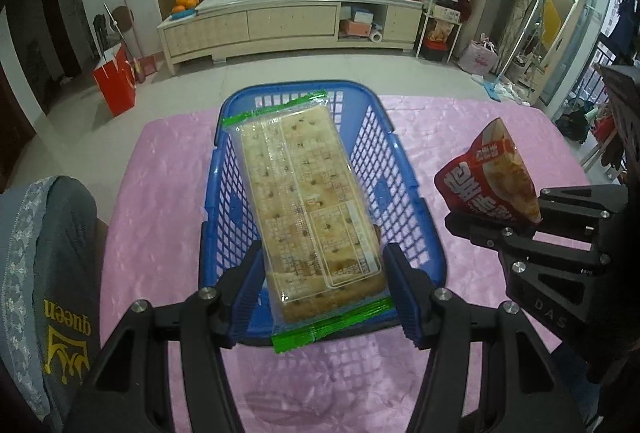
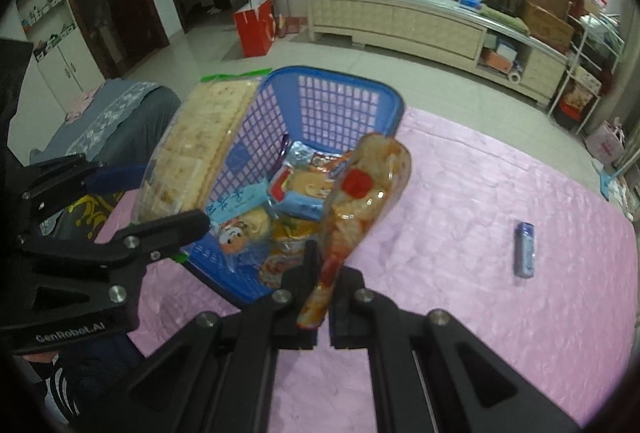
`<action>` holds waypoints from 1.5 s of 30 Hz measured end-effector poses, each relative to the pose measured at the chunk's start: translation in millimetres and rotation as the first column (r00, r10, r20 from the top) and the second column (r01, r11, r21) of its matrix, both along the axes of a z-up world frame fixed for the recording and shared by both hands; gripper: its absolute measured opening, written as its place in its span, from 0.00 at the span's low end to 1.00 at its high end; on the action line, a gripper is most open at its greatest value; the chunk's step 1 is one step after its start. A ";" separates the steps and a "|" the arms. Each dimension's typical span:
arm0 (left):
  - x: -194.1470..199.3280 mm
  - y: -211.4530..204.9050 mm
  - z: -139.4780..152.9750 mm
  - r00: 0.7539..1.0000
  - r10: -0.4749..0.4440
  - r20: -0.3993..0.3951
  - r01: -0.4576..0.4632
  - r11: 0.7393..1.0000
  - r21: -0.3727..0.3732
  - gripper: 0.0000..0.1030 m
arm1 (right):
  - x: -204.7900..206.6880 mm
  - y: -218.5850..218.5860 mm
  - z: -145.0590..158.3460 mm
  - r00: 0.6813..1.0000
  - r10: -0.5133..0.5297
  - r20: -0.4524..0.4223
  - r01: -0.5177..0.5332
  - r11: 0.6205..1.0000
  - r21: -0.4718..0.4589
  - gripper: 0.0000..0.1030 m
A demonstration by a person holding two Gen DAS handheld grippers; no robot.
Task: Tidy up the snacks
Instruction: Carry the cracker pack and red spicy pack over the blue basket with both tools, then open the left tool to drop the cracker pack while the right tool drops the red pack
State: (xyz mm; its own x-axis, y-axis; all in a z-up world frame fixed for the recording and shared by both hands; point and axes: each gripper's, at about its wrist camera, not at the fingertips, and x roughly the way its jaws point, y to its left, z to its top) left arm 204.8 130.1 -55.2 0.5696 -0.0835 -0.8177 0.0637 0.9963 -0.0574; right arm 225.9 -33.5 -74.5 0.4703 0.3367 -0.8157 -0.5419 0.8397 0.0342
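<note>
Over basket (image 1: pixel 404 169): left tongs (image 1: pixel 324 297) pinch crackers (image 1: pixel 308 201); right tongs (image 2: pixel 324 293) pinch chips (image 2: pixel 360 201) (basket's contents: right view only).

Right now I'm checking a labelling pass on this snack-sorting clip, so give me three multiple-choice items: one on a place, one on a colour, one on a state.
1. Where does the small blue wrapped snack lie?
A. in the basket
B. on the pink cloth, apart from the basket
C. on the cabinet

2. What colour is the basket?
A. blue
B. red
C. white

3. What is the state of the right tongs?
A. open and empty
B. shut on a cracker pack
C. shut on the red snack bag

Answers: 1 B, it lies alone on the pink cloth to the right of the basket. 2 A, its mesh walls and rim are blue. 3 C, the bag's lower end is pinched between the closed tongs; the cracker pack sits in the left tongs.
</note>
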 end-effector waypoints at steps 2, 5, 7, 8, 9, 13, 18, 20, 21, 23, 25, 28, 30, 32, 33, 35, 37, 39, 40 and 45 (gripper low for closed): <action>6.6 1.9 -7.5 1.000 -0.003 -0.012 0.002 1.000 -0.008 0.55 | 5.0 4.6 -4.2 1.000 0.003 -0.011 -0.003 1.000 -0.001 0.05; 16.5 3.9 -19.1 1.000 -0.010 -0.029 0.010 1.000 -0.016 0.55 | 13.2 9.5 -10.6 1.000 0.006 -0.022 -0.006 1.000 -0.008 0.05; 23.5 4.7 -23.9 0.999 -0.014 -0.037 0.014 1.000 -0.023 0.55 | 20.1 10.8 -14.6 1.000 0.005 -0.030 -0.005 1.000 -0.014 0.05; 28.6 4.4 -27.8 0.999 -0.017 -0.045 0.015 1.000 -0.026 0.55 | 22.4 13.1 -16.3 0.999 0.004 -0.033 -0.005 1.000 -0.017 0.05; 32.2 4.3 -30.3 0.999 -0.019 -0.049 0.018 0.999 -0.027 0.55 | 24.5 14.0 -17.6 0.999 0.003 -0.035 -0.004 1.000 -0.020 0.05; 45.7 5.0 -37.2 0.997 -0.036 -0.062 0.034 0.999 -0.033 0.55 | 36.2 9.9 -18.9 0.999 -0.014 -0.035 0.013 1.000 -0.018 0.05; 61.2 4.8 -38.4 0.998 -0.043 -0.052 0.041 0.998 -0.038 0.57 | 42.8 7.3 -17.7 0.999 -0.027 -0.033 0.027 0.999 -0.021 0.05; 63.5 6.2 -37.6 0.999 -0.033 -0.035 0.031 0.999 -0.036 0.65 | 44.6 6.7 -16.7 0.999 -0.029 -0.034 0.029 0.999 -0.021 0.05; 63.5 6.0 -37.4 0.999 -0.036 -0.034 0.035 0.999 -0.033 0.68 | 45.2 6.6 -16.0 0.999 -0.028 -0.034 0.027 0.999 -0.023 0.05; 60.5 4.0 -37.2 0.998 -0.055 -0.033 0.054 0.998 -0.021 0.72 | 44.0 6.7 -14.4 0.999 -0.024 -0.029 0.024 0.999 -0.027 0.05; 56.3 2.3 -36.1 0.997 -0.065 -0.030 0.065 0.998 0.003 0.73 | 43.7 6.2 -12.4 0.999 -0.022 -0.026 0.022 0.999 -0.028 0.05; 50.0 3.5 -31.6 0.998 -0.062 -0.029 0.063 0.998 0.008 0.73 | 41.5 8.0 -9.0 0.999 -0.021 -0.028 0.020 1.000 -0.020 0.05; 44.5 6.3 -27.1 0.998 -0.052 -0.029 0.052 0.999 0.003 0.73 | 40.8 9.7 -6.1 0.999 -0.016 -0.028 0.015 1.000 -0.013 0.05; 39.7 10.8 -21.4 0.999 -0.041 -0.021 0.041 0.999 0.005 0.73 | 37.9 14.4 -2.3 1.000 -0.005 -0.024 0.004 1.000 -0.008 0.05; 37.0 13.4 -18.6 0.999 -0.033 -0.016 0.034 0.999 0.009 0.73 | 36.1 17.8 0.0 1.000 0.003 -0.020 -0.004 1.000 -0.005 0.05; 28.5 19.9 -13.0 1.000 -0.017 -0.005 0.017 1.000 0.011 0.73 | 34.0 23.6 3.1 1.000 0.017 -0.016 -0.017 1.000 -0.003 0.05; 23.9 25.1 -9.8 1.000 -0.004 -0.001 0.004 1.000 0.013 0.73 | 31.1 32.3 5.2 0.999 0.037 -0.016 -0.037 0.999 -0.002 0.05; 17.0 33.0 -6.7 1.000 0.011 0.006 -0.011 1.000 0.015 0.73 | 28.9 38.4 5.1 0.998 0.055 -0.019 -0.055 0.999 -0.001 0.05; 14.4 36.6 -5.2 1.000 0.020 0.009 -0.020 1.000 0.017 0.73 | 27.8 42.6 5.5 0.998 0.065 -0.019 -0.065 0.998 -0.002 0.05; 5.2 57.8 -0.7 0.998 0.067 0.018 -0.067 0.998 0.013 0.73 | 25.7 65.2 3.2 0.993 0.114 -0.020 -0.114 0.993 -0.014 0.05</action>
State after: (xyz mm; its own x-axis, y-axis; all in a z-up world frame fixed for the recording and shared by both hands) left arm 210.0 187.8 -55.9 0.5875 -0.0337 -0.8085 -0.0023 0.9991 -0.0432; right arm 251.6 31.8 -71.4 0.4134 0.3749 -0.8298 -0.6336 0.7729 0.0335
